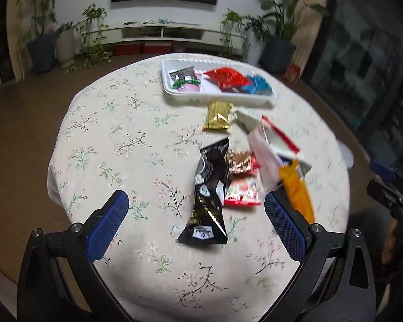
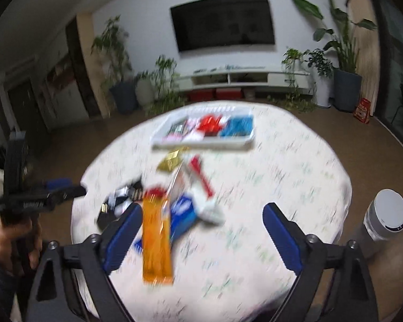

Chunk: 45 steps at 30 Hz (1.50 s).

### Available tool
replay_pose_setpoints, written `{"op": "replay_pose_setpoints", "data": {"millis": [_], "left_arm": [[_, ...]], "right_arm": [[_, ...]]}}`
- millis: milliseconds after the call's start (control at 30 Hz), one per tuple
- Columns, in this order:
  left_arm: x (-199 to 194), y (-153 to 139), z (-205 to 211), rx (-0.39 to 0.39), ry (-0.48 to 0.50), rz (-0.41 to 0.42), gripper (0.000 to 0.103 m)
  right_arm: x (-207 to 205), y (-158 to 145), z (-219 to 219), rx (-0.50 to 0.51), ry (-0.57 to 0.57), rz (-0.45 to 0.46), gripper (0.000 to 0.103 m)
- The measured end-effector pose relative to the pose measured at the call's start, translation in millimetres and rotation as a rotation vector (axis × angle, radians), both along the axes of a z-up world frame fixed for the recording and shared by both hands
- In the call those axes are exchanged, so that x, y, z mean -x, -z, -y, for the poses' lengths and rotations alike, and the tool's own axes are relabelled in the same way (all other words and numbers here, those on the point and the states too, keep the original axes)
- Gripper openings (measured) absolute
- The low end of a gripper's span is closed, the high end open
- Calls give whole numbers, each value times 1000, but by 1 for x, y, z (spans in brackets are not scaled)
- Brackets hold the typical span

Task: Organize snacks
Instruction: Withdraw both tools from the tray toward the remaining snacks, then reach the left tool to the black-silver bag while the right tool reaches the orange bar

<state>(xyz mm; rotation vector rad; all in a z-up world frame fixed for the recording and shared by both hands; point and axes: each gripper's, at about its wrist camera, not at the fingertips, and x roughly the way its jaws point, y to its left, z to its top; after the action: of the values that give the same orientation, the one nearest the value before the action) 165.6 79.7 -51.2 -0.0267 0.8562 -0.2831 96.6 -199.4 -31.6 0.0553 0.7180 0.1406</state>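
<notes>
A white tray (image 1: 174,94) at the table's far side holds several snack packets: green-black, red and blue. It shows blurred in the right wrist view (image 2: 158,141). Loose packets lie on the floral cloth: a black packet (image 1: 209,187), a gold one (image 1: 218,115), a red-and-white one (image 1: 243,191), a white-and-red one (image 1: 276,136) and an orange one (image 1: 298,190). My left gripper (image 1: 196,220) is open above the black packet. My right gripper (image 2: 202,225) is open and empty, with the orange packet (image 2: 157,244) by its left finger.
The round table (image 1: 107,123) has a floral cloth and drops off to brown floor all round. A white cylinder (image 2: 387,214) stands at the table's right edge. Potted plants and a low TV shelf (image 1: 161,30) stand at the back wall.
</notes>
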Motion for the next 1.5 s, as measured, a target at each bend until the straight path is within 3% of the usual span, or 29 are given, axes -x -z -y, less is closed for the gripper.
{"op": "replay_pose_setpoints", "data": {"millis": [133,267,400,467,533,933,1133,1433,1500], "left_arm": [[-11,6,8,-42,18,-16,102],[-36,21,15,-75,54,-100,102],[-51,29,18,-65,89,-124,102],[-56,32,19,-62,105,-125,95],[-64,35,21,-73,110,-140,77],[-93,57,37,-182,141,-208,75],[-103,65,36,-168,168,-223,61],[-101,72,45,-204,217,-246,60],[-101,72,44,-203,212,-231,55]], "right_arm": [[5,17,-23,27,-21,-36,91],[4,23,-34,41,-35,-52,91],[2,30,-38,54,-46,-75,91],[1,33,-38,60,-47,-84,91],[1,36,-38,69,-48,-88,90],[-7,50,-42,80,-65,-122,87],[-9,55,-40,77,-61,-136,87],[-13,58,-41,79,-65,-144,87],[-13,59,-43,87,-73,-146,86]]}}
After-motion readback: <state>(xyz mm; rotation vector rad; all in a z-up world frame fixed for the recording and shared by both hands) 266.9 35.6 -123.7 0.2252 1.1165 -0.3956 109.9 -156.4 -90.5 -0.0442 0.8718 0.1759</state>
